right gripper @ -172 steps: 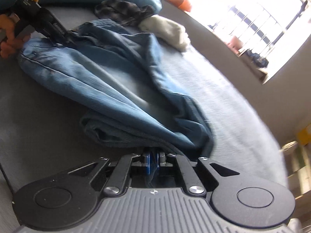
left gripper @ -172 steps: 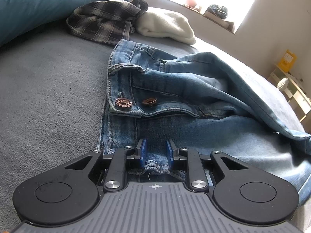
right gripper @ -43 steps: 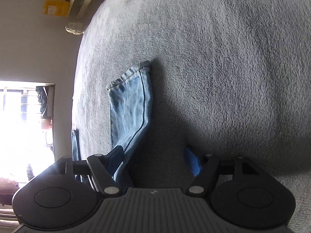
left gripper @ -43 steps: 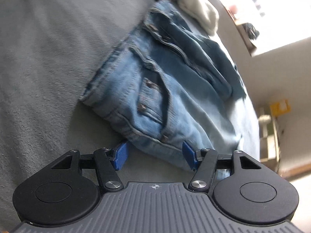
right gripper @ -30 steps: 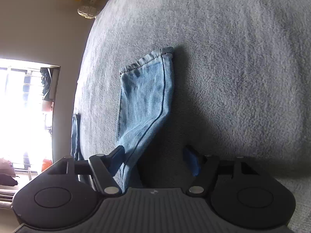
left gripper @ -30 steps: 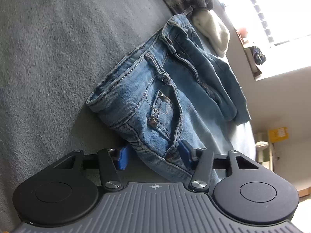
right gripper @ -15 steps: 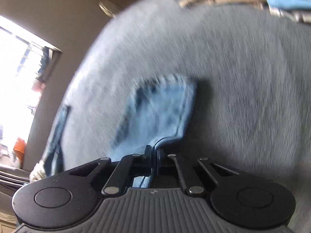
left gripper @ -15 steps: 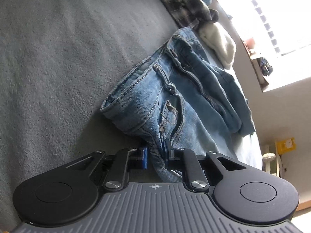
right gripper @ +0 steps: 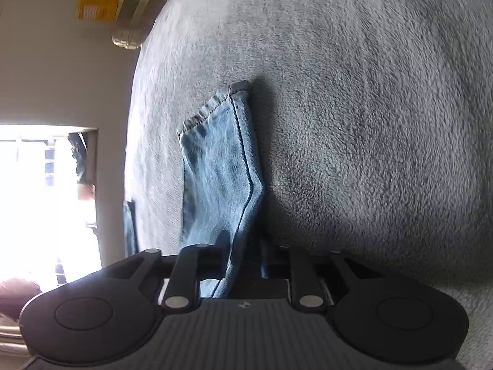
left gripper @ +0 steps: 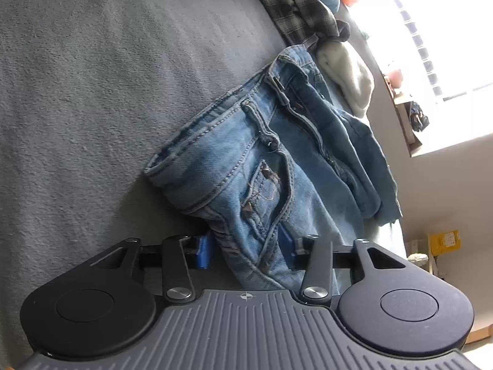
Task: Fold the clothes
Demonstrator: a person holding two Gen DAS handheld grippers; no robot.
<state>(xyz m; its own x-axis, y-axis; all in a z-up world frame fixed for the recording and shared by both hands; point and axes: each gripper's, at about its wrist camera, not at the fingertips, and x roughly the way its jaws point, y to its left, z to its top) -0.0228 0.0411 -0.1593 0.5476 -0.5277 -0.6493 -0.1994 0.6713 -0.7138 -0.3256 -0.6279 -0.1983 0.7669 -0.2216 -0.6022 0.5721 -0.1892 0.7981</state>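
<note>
Both hand-held grippers, clamped half a second ago, are opening: left (left gripper: 246,251) straddles the jeans' (left gripper: 262,166) waistband, right (right gripper: 243,260) the leg (right gripper: 218,166); denim sits between each, pads slack. Jeans lie on the grey bed (left gripper: 92,77). Heavy, soft denim; best gripped at waistband and hem.

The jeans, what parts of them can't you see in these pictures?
- Left wrist view: the legs of the jeans run off behind the gripper body.
- Right wrist view: only one leg end shows; waist outside the frame.
- Both views: the denim's underside is hidden against the grey blanket.
</note>
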